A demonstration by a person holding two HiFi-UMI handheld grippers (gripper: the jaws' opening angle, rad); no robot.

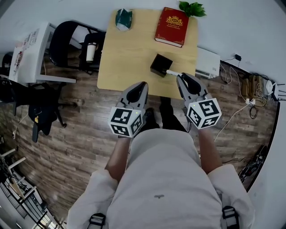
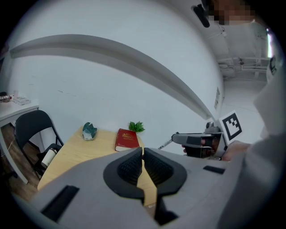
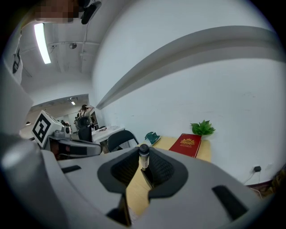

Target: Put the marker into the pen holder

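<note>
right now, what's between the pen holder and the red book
Nothing: the head view shows only bare table between the pen holder and the red book.

Pen holder (image 1: 160, 65) near front of table (image 1: 129, 58), book (image 1: 172, 27) behind it, plant (image 1: 193, 8) beyond.

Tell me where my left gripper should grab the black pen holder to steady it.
Probably its left wall, pinched over the rim from above-left. The pen holder is a squat upright box, and the right gripper holding the marker crowds its right side.
</note>
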